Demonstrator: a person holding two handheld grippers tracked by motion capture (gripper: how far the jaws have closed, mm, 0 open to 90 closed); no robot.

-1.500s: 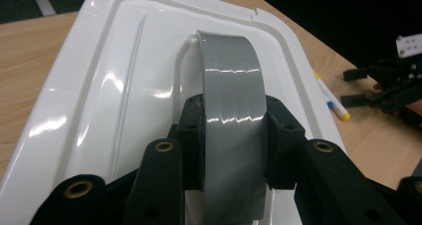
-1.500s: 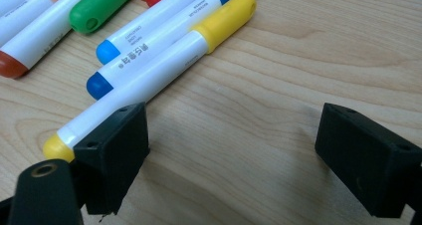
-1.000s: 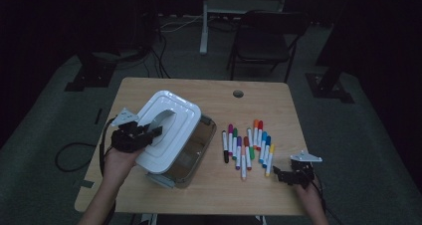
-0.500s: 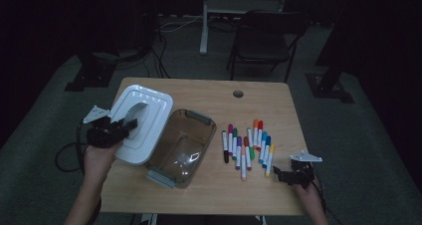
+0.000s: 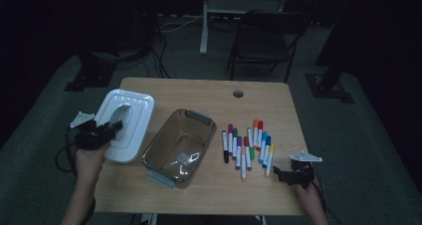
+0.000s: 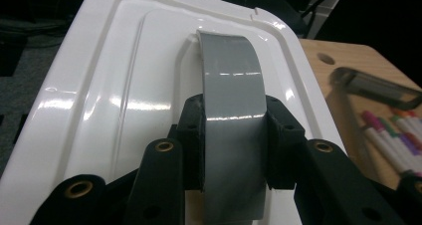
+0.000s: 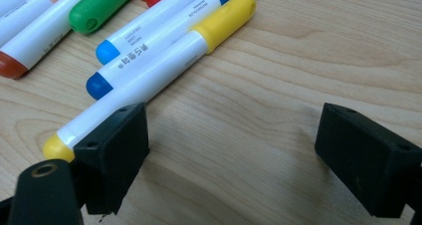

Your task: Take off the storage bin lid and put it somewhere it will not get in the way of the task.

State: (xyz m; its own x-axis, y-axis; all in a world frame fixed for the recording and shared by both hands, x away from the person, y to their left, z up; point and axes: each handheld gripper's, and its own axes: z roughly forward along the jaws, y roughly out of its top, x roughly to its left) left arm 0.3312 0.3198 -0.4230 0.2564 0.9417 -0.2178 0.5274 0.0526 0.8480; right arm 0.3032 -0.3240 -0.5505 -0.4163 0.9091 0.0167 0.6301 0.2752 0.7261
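Observation:
My left gripper [image 5: 108, 129] is shut on the grey handle [image 6: 231, 70] of a white lid [image 5: 128, 123], held at the table's left side, partly past the edge. In the left gripper view both pads press on the handle's sides above the lid [image 6: 114, 85]. A clear uncovered container [image 5: 155, 150] stands to the right of the lid with nothing inside. Several coloured markers [image 5: 246, 145] lie in a row further right. My right gripper [image 5: 287, 174] rests open near the front right, and a yellow marker [image 7: 174, 60] touches its left pad [image 7: 112, 155].
The wooden table [image 5: 209, 93] has a round cable hole [image 5: 238, 93] near its far edge. A dark chair [image 5: 263, 41] stands behind the table. Cables and stand feet lie on the floor at the back left [image 5: 94, 70].
The left gripper lifted the lid off the container and carried it left and down to the table's left side. The container now stands uncovered. The right gripper has kept still.

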